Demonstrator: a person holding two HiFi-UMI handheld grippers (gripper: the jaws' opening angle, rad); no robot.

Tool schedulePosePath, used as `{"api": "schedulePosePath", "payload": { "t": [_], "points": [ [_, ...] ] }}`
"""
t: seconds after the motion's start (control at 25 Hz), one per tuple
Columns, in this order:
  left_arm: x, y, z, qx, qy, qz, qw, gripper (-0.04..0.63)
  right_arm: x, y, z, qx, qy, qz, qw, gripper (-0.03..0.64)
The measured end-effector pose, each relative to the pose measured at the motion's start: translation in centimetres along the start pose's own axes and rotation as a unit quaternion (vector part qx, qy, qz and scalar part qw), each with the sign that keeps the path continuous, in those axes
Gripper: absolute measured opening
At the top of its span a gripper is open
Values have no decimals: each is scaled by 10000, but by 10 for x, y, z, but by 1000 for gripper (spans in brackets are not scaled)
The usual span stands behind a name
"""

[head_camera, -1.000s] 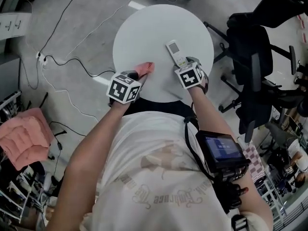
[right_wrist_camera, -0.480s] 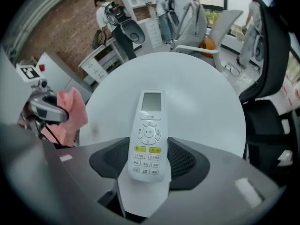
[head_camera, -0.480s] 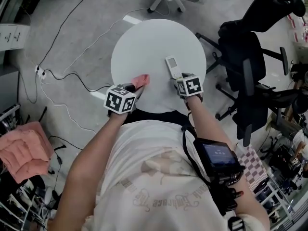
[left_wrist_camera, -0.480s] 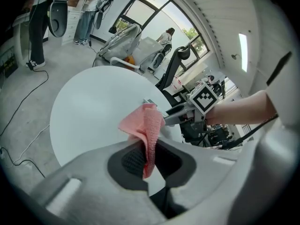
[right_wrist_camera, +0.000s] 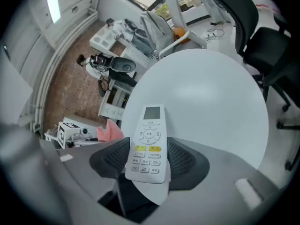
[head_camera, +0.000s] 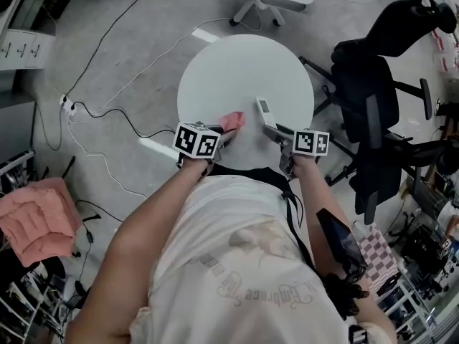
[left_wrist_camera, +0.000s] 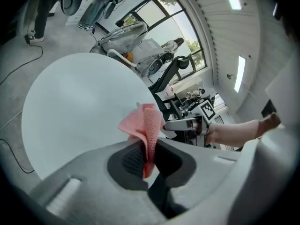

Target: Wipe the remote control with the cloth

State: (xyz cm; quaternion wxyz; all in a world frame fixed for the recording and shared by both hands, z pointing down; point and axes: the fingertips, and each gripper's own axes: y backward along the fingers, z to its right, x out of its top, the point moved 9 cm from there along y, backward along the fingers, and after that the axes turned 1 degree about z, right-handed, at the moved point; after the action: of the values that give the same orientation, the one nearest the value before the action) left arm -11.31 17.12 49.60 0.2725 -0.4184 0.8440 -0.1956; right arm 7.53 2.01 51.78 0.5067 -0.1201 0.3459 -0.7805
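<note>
Cloth (left_wrist_camera: 145, 125) of coarse open weave, remote control (right_wrist_camera: 148, 146) of smooth plastic, table top (head_camera: 237, 70) matt.

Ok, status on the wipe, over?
Left tool shut on cloth. Right tool just closed on remote. Cloth and remote apart, no wiping contact. Nothing between them.

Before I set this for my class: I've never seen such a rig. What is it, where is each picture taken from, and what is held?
No robot: a person holds a two-jaw gripper in each hand. One picture comes from a camera on the person's head, looking down; the other two ride on the grippers. The left gripper pinches a pink cloth. The right gripper, whose jaws have just been closing, grips the white remote control by its sides. In front of the person stands a round white table.
</note>
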Motion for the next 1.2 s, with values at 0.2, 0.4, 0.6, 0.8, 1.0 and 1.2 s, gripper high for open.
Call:
{"api": "schedulePosePath", "payload": {
  "t": [0.2,0.4,0.6,0.8,1.0,1.2],
  "points": [
    [-1,-8,6,-395,583,234,9972,21,3,11,-10,1199,-635,722,9881,259],
    [11,-11,30,-1498,1516,950,9724,23,19,23,-45,2325,-622,1490,9591,259],
    [27,-12,56,-2619,2120,1527,9291,25,35,32,-69,2833,-593,1963,9368,259],
    [40,-8,76,-3451,2777,1985,8743,26,41,40,-84,3017,-362,2111,9290,259],
    [45,-5,80,-3516,2871,2191,8637,26,39,44,-87,3046,-232,2101,9287,259],
    [54,0,75,-3428,2615,2266,8734,26,32,47,-89,3112,-113,1948,9301,259]
  ]
}}
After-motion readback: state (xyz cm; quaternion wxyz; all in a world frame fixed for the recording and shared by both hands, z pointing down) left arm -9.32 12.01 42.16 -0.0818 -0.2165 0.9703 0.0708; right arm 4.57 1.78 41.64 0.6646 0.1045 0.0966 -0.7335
